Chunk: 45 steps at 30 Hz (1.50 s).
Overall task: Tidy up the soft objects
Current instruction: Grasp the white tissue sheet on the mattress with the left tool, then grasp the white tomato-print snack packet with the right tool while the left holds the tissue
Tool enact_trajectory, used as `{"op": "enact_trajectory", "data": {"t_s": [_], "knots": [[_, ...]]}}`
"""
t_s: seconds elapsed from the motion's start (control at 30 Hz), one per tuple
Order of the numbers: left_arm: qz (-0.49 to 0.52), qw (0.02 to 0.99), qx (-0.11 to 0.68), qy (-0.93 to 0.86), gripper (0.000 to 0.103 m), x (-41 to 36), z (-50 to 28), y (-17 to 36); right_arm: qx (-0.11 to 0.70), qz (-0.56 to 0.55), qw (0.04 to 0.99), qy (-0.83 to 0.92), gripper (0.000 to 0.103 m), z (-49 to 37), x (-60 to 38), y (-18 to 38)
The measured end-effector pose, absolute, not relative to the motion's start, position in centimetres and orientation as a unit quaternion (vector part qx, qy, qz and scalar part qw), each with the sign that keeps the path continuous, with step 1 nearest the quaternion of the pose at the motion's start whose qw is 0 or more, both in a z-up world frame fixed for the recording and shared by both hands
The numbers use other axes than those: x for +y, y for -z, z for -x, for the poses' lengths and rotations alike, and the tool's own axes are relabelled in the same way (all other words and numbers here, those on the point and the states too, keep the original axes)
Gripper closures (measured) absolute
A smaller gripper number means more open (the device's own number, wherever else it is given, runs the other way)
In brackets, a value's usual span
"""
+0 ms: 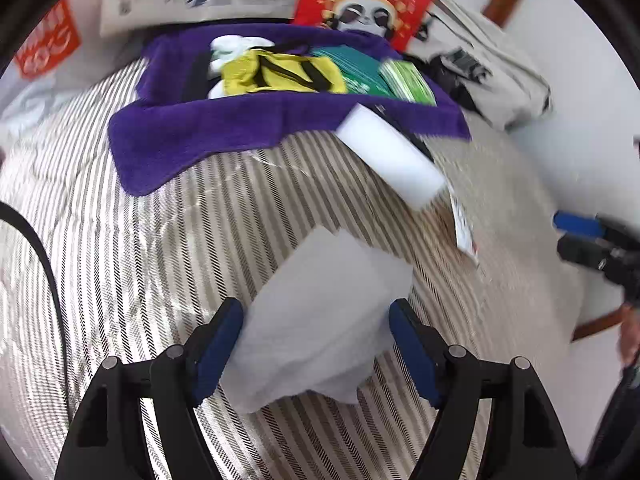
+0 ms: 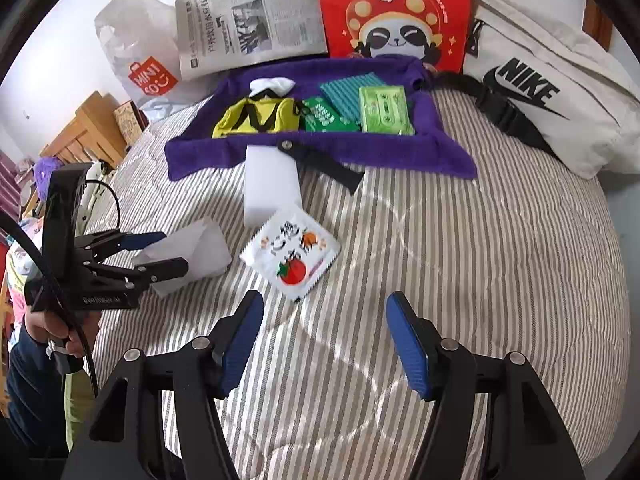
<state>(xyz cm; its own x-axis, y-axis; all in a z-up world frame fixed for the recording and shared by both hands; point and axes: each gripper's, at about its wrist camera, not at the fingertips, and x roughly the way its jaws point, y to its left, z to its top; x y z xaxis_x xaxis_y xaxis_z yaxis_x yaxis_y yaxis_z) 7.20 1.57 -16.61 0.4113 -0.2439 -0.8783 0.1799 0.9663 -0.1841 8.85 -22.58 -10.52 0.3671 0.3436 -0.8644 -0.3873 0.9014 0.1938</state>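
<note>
My left gripper (image 1: pixel 316 332) is shut on a white sponge block (image 1: pixel 320 312), held just above the striped bed; it also shows in the right wrist view (image 2: pixel 164 250) with the sponge block (image 2: pixel 200 252). A second white sponge block (image 1: pixel 390 156) (image 2: pixel 270 186) lies against the front edge of the purple towel (image 1: pixel 208 132) (image 2: pixel 320 156). The towel holds a yellow pouch (image 2: pixel 258 118), a white sock (image 2: pixel 272 85), green packs (image 2: pixel 384 110) and a teal cloth (image 2: pixel 352 92). My right gripper (image 2: pixel 324 338) is open and empty, just short of a white snack packet (image 2: pixel 292 254).
A newspaper (image 2: pixel 248 32), a red panda bag (image 2: pixel 394 12), a white Nike bag (image 2: pixel 536 92) and a Miniso plastic bag (image 2: pixel 140 64) stand behind the towel. A black strap (image 2: pixel 324 162) lies over the towel's front edge. Wooden furniture (image 2: pixel 92 132) stands left of the bed.
</note>
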Motion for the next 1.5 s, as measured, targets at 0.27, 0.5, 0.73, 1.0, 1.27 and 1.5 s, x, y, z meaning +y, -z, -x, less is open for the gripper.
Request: {"op": "enact_trajectory", "data": {"t_s": [0.27,0.5,0.73,1.0,1.27,1.5], "knots": [[-0.074,0.859,0.495,0.109,0.022,-2.4,-6.6,17.3,0.528,0.014,0.819,-0.226,0.039,-8.3,-22.5,11.9],[-0.047,0.872,0.480,0.088,0.089,-0.3,-7.1,16.5,0.532,0.025,0.814,-0.233,0.039,-9.2,-21.5,13.5],[-0.016,0.874,0.481,0.069,0.093,2.8,-7.8,16.1,0.522,0.042,0.814,-0.251,0.039,-10.4,-19.8,14.4],[0.015,0.866,0.494,0.075,0.093,4.0,-8.0,16.5,0.515,0.065,0.811,-0.269,0.039,-10.8,-17.7,15.7],[0.027,0.865,0.494,0.078,0.093,4.3,-8.0,16.5,0.490,0.123,0.828,-0.244,0.040,-11.0,-15.3,17.3],[0.052,0.866,0.491,0.081,0.093,5.0,-7.8,16.5,0.470,0.108,0.842,-0.242,0.090,-11.3,-15.4,16.8]]}}
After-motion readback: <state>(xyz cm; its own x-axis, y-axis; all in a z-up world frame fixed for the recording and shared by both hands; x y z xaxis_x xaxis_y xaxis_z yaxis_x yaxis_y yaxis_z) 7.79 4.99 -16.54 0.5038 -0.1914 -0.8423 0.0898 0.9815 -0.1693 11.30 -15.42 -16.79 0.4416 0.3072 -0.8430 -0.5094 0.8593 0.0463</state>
